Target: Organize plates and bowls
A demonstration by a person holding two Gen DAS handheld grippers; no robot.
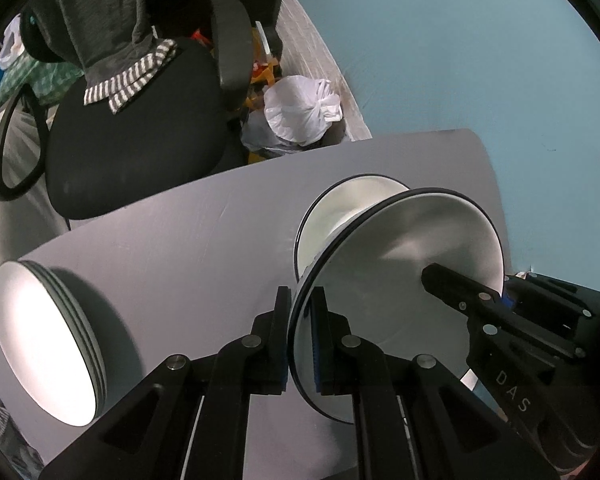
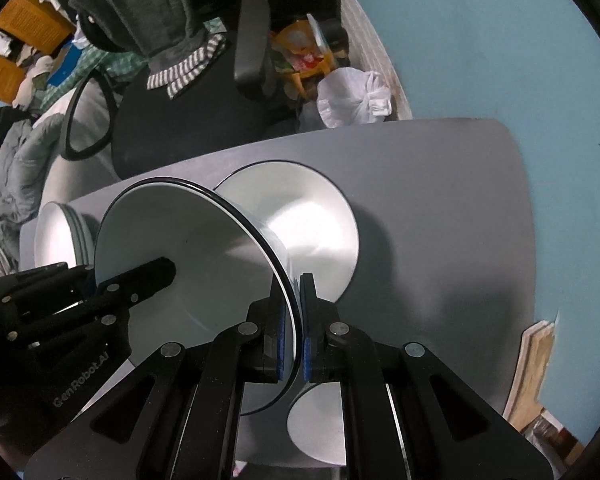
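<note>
Both grippers' jaws clamp opposite rims of one black-rimmed bowl.

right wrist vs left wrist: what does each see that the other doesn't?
Right wrist only: a small white dish on the table below the fingers, a wooden board off the table's right edge, and orange furniture.

Left wrist only: nothing distinct that I can make out.

Both: the black-rimmed bowl clamped at opposite rim edges by the left gripper and right gripper, a plate beneath it, the plate stack, the office chair and the white bag.
</note>
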